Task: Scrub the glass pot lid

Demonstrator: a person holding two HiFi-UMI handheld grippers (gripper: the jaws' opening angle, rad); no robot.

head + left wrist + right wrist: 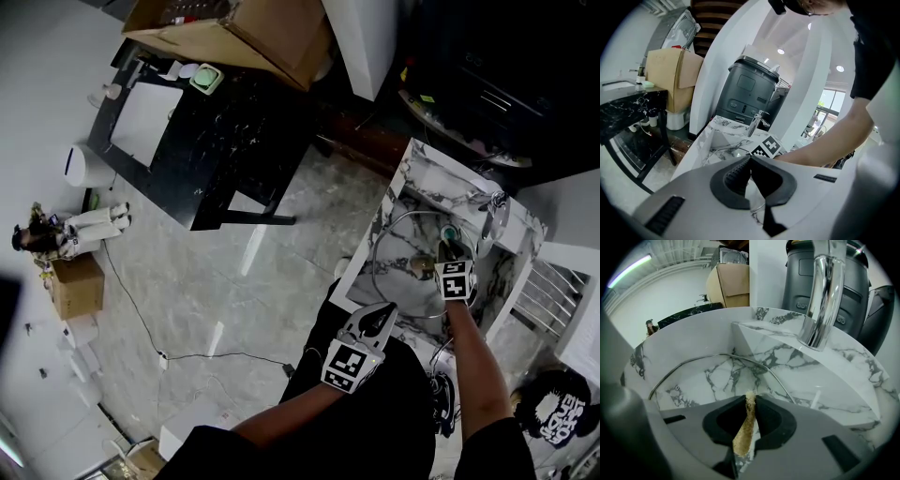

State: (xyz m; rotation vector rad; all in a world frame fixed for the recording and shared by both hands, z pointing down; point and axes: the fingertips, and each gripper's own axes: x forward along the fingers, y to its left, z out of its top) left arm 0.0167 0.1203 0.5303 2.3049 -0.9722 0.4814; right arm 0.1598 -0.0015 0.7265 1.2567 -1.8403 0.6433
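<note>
Clear, metal-rimmed glass pot lid (717, 380) — tilted on edge — in the marble sink (689, 341); tan scrub pad (745, 427) before it.

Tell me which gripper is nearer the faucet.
Right. The right gripper, clamping a sponge, is in the sink beside the faucet; the left gripper grips the lid's near rim, farther off.

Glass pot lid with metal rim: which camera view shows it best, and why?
The right gripper view: the glass pot lid stands close, its rim arching sharply against the white marble sink. The head view shows its ring small; the left gripper view, only rim slivers.
</note>
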